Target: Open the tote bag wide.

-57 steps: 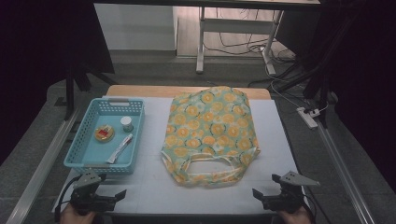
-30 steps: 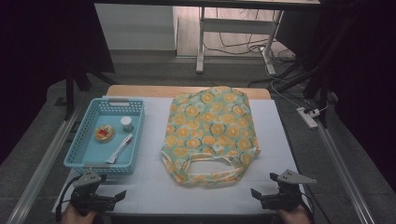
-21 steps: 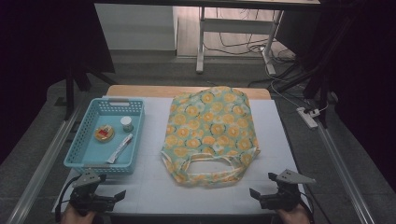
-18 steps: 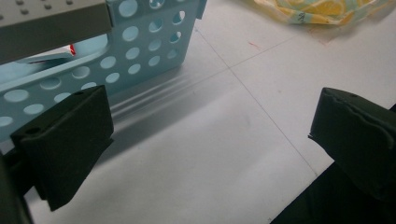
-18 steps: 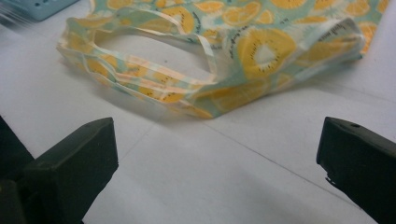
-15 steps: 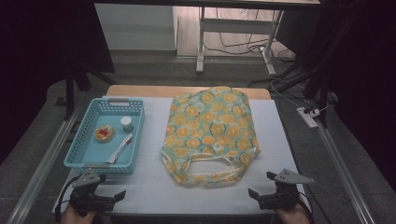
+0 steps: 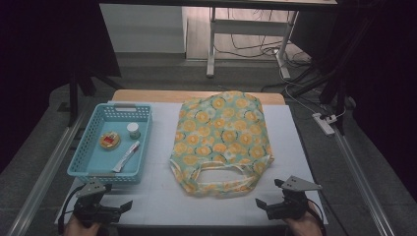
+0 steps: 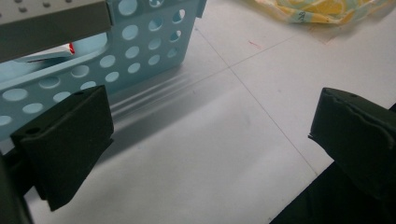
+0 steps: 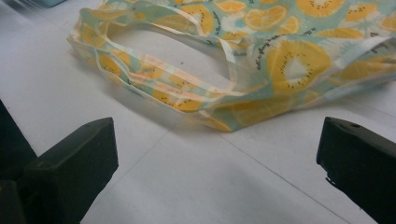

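Observation:
A fruit-print tote bag (image 7: 220,139) lies flat in the middle of the white table, handles toward the front; its handle loop (image 9: 177,70) lies close ahead in the right gripper view. A light blue basket (image 7: 83,162) at the left holds a small round tin (image 7: 109,140), a white jar (image 7: 133,130) and a tube (image 7: 126,156). My left gripper (image 7: 127,205) rests open at the front left edge, just in front of the basket's wall (image 8: 130,51). My right gripper (image 7: 263,205) is open at the front right, a short way from the bag's handles. Nothing is between either pair of jaws.
Metal rails (image 7: 42,177) run along both sides of the table. A power strip (image 7: 325,124) and cables lie on the floor to the right. A table leg (image 7: 211,44) stands beyond the far edge. Bare white table surface (image 7: 162,196) lies between the grippers.
The right gripper has slid a little to the left along the front edge, toward the bag's handles. The left gripper has stayed put.

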`<state>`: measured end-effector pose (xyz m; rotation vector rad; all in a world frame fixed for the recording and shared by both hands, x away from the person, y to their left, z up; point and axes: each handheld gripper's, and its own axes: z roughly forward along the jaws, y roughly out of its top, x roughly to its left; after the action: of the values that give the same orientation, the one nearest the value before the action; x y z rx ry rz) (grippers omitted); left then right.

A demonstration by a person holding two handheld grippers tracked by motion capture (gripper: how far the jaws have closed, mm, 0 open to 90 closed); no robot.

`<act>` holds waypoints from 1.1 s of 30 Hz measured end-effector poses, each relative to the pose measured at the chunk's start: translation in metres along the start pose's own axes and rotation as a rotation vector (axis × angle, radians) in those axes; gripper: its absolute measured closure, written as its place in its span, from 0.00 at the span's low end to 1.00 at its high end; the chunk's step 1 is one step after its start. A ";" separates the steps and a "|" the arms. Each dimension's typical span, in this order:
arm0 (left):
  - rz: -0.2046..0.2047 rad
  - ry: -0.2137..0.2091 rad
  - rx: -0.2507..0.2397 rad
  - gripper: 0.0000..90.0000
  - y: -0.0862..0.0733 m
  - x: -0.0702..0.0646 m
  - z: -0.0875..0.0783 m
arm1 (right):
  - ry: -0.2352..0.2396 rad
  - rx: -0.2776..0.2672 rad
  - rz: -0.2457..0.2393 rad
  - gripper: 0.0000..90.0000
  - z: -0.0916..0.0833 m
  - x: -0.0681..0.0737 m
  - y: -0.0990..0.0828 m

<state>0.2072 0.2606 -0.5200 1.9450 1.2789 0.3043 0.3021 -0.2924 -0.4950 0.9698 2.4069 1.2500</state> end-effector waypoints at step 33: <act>0.002 -0.001 -0.001 0.00 0.000 0.000 0.000 | 0.134 0.091 -0.089 0.00 0.051 0.022 0.044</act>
<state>0.2071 0.2605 -0.5200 1.9459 1.2757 0.3043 0.3308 -0.2276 -0.4884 0.8168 2.5992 1.2188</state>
